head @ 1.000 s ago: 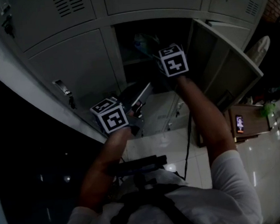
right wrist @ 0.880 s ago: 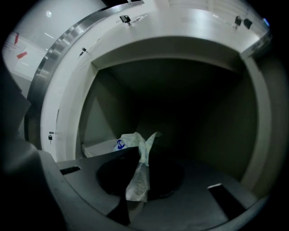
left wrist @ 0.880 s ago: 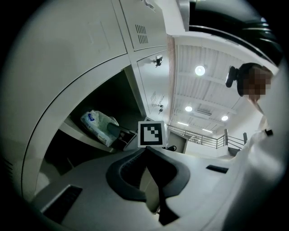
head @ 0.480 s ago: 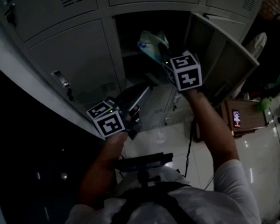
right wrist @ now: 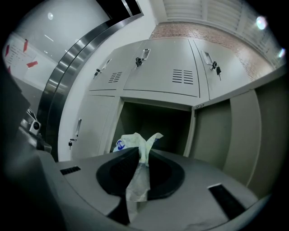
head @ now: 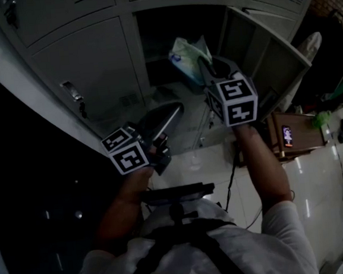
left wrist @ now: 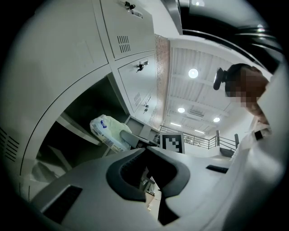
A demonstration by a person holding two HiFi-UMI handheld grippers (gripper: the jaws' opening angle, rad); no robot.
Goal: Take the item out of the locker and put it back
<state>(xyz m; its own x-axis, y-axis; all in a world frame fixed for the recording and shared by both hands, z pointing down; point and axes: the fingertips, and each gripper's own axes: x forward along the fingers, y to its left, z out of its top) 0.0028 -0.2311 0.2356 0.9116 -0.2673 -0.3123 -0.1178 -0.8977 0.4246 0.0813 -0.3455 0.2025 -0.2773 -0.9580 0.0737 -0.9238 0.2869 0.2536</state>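
Note:
A pale plastic bag [head: 187,55] with blue print hangs in front of the open locker compartment [head: 174,26]. My right gripper [head: 206,70] is shut on the bag's twisted neck. In the right gripper view, the neck [right wrist: 139,173] runs pinched between the jaws and the bag's top [right wrist: 135,140] shows past them, with the dark compartment [right wrist: 156,124] behind. My left gripper [head: 172,110] is lower left, below the closed locker doors, shut and holding nothing. From the left gripper [left wrist: 147,150] view the bag [left wrist: 107,131] is seen outside the compartment's mouth.
The compartment's door [head: 272,59] stands swung open on the right. Closed grey locker doors [head: 88,69] fill the left. A small wooden stand with a lit phone [head: 288,136] sits on the glossy tiled floor at the right, and a cable [head: 230,182] hangs beside my right arm.
My right gripper has drawn back out of the locker toward me, bringing the bag into view in front of the opening. My left gripper has drifted slightly down and left.

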